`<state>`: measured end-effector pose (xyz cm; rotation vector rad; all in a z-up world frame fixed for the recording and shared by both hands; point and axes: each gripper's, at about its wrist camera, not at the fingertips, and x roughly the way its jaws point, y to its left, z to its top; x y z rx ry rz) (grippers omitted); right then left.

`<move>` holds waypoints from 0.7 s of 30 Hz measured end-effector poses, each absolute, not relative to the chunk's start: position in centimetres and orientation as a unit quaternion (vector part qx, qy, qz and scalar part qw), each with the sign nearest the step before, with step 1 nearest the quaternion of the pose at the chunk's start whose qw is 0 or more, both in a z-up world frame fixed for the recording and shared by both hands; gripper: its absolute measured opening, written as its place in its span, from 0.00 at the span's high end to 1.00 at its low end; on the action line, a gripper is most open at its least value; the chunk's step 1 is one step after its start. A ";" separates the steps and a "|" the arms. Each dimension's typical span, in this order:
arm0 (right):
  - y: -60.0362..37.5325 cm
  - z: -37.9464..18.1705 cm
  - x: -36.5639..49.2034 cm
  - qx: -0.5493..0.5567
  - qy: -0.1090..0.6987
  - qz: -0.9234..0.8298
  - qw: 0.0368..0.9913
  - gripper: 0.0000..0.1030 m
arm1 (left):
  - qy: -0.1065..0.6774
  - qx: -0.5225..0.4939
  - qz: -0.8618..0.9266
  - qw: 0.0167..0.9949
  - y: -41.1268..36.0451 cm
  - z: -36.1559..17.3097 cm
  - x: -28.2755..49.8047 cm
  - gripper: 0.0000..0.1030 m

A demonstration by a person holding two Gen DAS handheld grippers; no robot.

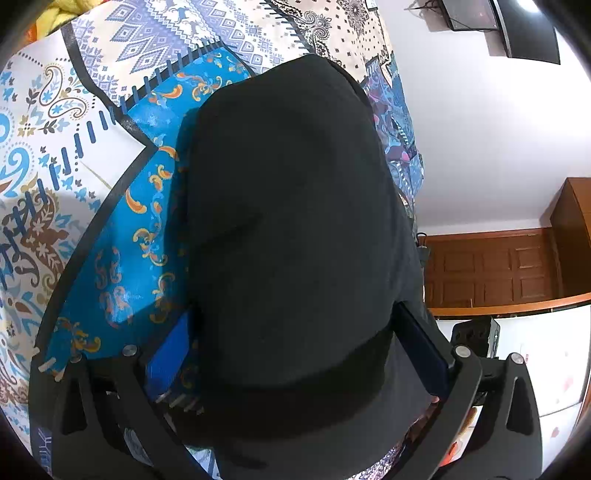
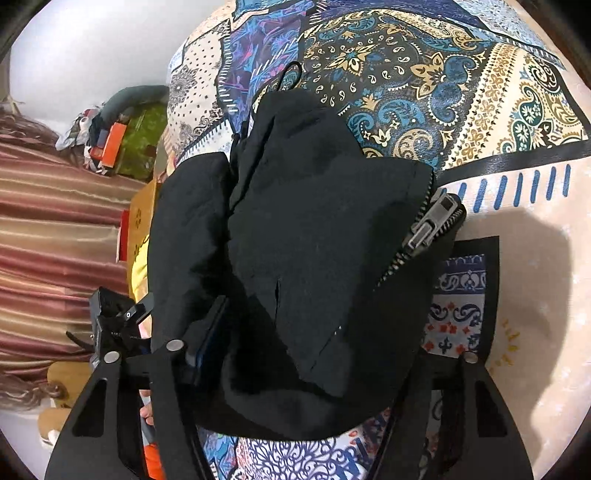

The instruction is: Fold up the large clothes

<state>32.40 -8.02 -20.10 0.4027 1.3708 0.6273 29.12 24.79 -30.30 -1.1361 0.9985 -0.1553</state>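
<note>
The black zip-up jacket (image 1: pixel 288 236) lies bunched on a bed covered by a patchwork-print bedspread (image 1: pixel 74 122) of blue, cream and brown paisley panels. In the left wrist view the garment's long axis runs straight away from the camera, a rounded dark mass that ends toward the far edge of the bed near the white wall (image 1: pixel 472 147). The left hand-held gripper (image 1: pixel 295 354) has its two blue-padded fingers (image 1: pixel 168 354) spread on either side of the fabric, which fills the gap between them; whether they press it firmly I cannot tell.

In the right wrist view the jacket (image 2: pixel 306 236) is doubled over in layers, its metal zipper pull (image 2: pixel 430 221) and teeth lying along the right edge of the fold and a thin drawcord loop (image 2: pixel 291 75) at the far end. The right hand-held gripper (image 2: pixel 325 354) likewise straddles the cloth with its jaws apart, fabric between them.

Around the bed: a wall-mounted dark screen (image 1: pixel 509 26), wooden cabinets (image 1: pixel 491 269), a striped curtain (image 2: pixel 55 221) and a clutter of boxes (image 2: pixel 125 144) past the bed's edge.
</note>
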 end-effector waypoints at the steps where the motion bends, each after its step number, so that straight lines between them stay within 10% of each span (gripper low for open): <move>1: -8.1 -20.1 32.4 0.179 0.619 0.280 0.712 0.56 | 0.452 -0.514 -0.071 0.725 24.8 -30.2 29.1 0.00; 8: -7.2 -17.7 32.2 0.161 0.587 0.304 0.733 0.81 | 0.436 -0.478 -0.063 0.760 24.4 -27.2 27.9 0.16; 21: -1.2 -12.5 34.7 0.138 0.527 0.351 0.762 0.84 | 0.356 -0.370 -0.063 0.856 29.0 -15.2 28.7 0.35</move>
